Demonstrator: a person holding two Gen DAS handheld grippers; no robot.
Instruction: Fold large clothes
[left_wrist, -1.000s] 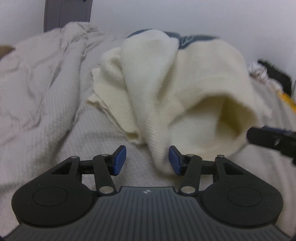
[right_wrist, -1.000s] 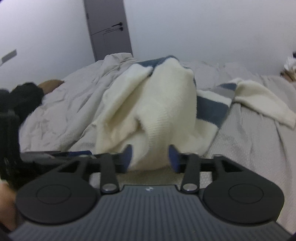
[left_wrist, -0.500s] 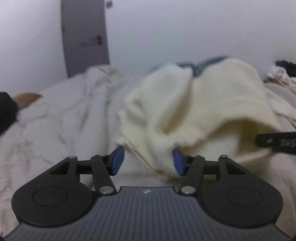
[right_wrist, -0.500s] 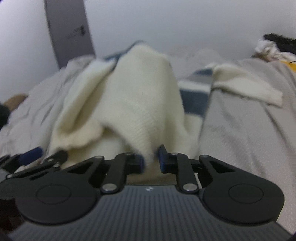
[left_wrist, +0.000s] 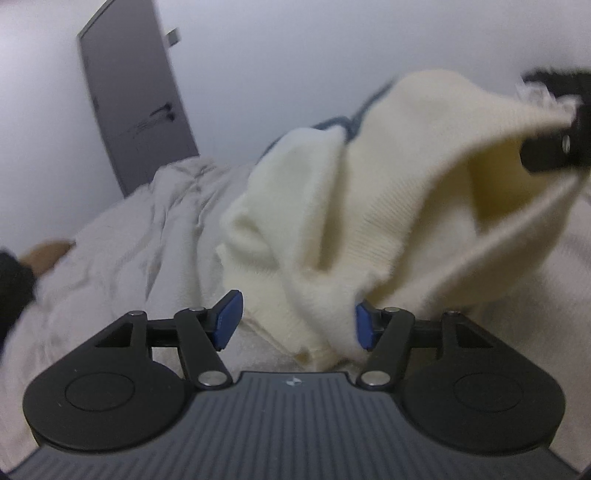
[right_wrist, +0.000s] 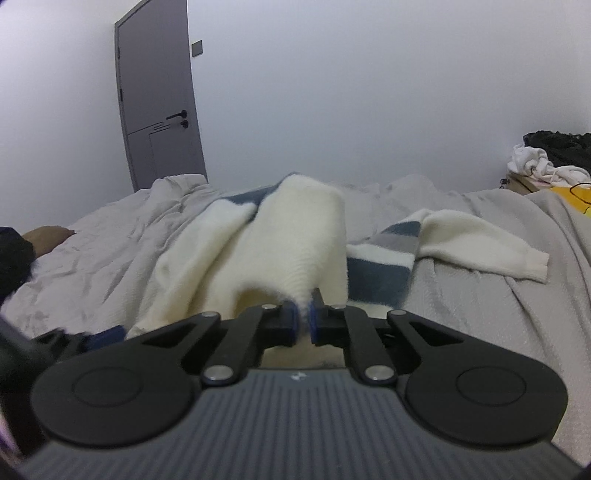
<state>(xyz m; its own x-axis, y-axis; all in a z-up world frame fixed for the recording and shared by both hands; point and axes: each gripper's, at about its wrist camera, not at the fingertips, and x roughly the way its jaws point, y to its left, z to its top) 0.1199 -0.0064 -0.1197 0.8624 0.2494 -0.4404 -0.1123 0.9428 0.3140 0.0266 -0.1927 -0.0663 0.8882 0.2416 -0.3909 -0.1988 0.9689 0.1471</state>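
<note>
Gripper work has only begun, and folding proper has not. The right gripper (right_wrist: 303, 319) has just been closing and is now clamped on a cream edge of the sweater (right_wrist: 291, 236), the knit pinched between its blue pads and lifted off the bed (right_wrist: 517, 314). The left gripper (left_wrist: 293, 321) has been opening wider; its jaws stand apart with a bunched lower edge of the sweater lying between them, brushing the right pad, as far as the blur allows, but not squeezed.

From the left wrist view the sweater hangs as a tent from the right gripper at the upper right edge, open hem gaping. From the right wrist view its body trails back over the bed in a crumpled ridge, blue and grey stripes showing, and 1 sleeve (right_wrist: 480, 240) lies flung out to the right.

So 1 of 2 grips is made. What seems left: the left grip on a matching edge, lifting and spreading the sweater flat, bringing the sleeve in, then the folds themselves. A rumpled duvet (right_wrist: 110, 240) covers the bed's left side.
</note>
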